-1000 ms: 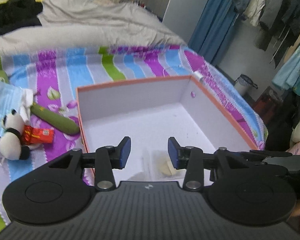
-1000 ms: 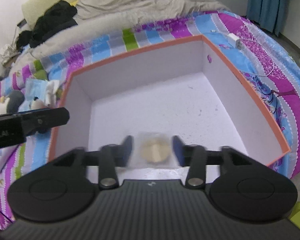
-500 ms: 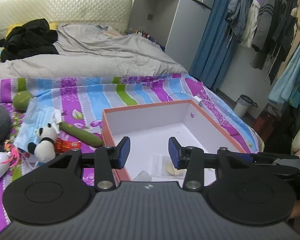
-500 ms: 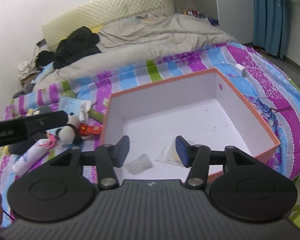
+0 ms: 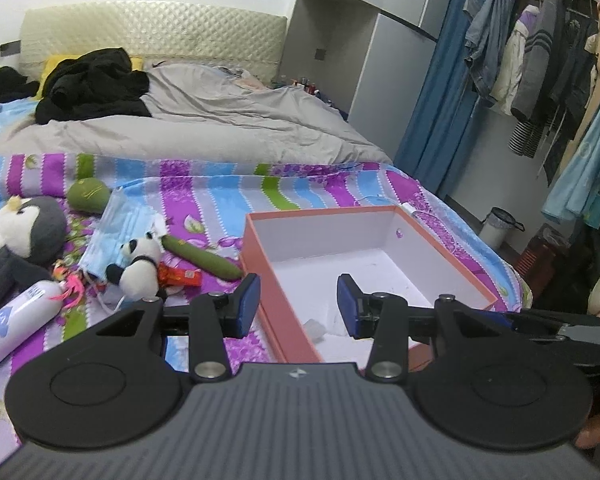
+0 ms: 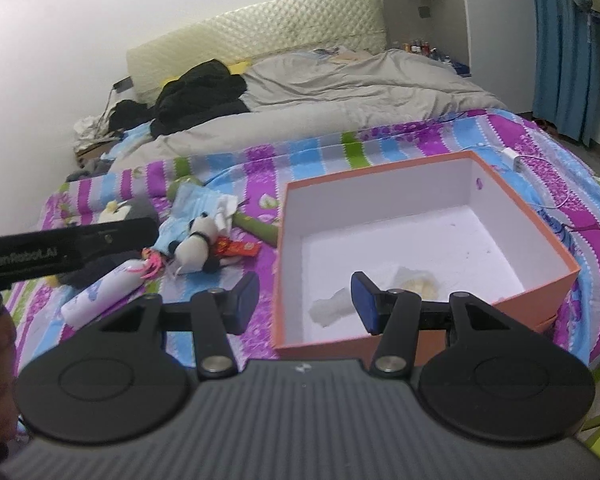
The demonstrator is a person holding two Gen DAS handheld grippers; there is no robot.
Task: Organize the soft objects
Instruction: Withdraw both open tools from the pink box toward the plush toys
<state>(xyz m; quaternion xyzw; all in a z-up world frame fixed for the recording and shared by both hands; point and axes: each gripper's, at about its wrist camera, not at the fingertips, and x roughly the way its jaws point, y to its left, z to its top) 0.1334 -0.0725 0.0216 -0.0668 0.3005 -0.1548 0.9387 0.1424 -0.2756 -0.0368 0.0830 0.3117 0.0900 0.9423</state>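
Soft even indoor light, faint shadows; fisheye bending edges; right view slightly hazy.

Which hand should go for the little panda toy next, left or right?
Probably left. The left tool stands open and empty on the toy side of the orange box, nearer the panda. The right tool, also empty, faces the box.

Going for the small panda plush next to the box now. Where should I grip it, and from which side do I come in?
Grip the panda plush across its white belly, probably coming from above on the box side with the left gripper. It lies tilted among a blue mask, a red packet and a green plush stick, so its legs and head are crowded.
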